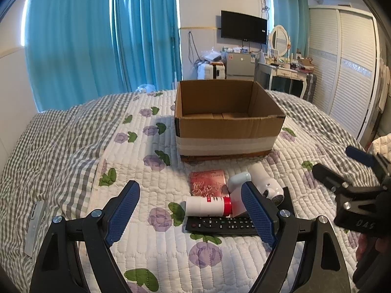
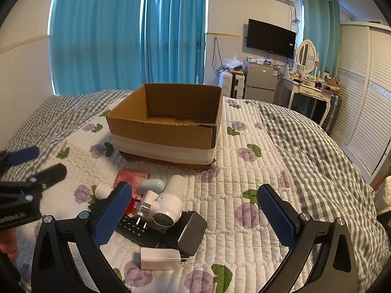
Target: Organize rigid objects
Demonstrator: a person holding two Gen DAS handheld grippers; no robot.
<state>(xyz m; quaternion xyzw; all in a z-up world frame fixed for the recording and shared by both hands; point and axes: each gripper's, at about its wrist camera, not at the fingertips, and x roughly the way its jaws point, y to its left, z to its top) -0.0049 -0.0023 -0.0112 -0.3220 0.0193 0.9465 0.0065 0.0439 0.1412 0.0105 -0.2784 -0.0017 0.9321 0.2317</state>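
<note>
An open cardboard box [image 1: 227, 127] stands on the bed; it also shows in the right wrist view [image 2: 166, 134], and its inside looks empty. In front of it lies a small pile: a red booklet [image 1: 207, 182], a white bottle with a red cap [image 1: 207, 205], a black remote [image 1: 220, 224], a pale blue item [image 1: 239, 179] and a white handheld device [image 2: 168, 205]. A dark grey block [image 2: 191, 232] and a white adapter [image 2: 160, 258] lie nearest in the right wrist view. My left gripper [image 1: 190, 213] is open above the pile's left. My right gripper [image 2: 195, 213] is open above it.
The bed has a flowered white quilt [image 1: 151, 166] and a grey checked cover [image 1: 48, 146]. A grey flat item [image 1: 34, 227] lies at the left on the cover. Blue curtains, a wall TV, a small fridge, a dressing table and a white wardrobe [image 2: 366, 109] stand behind.
</note>
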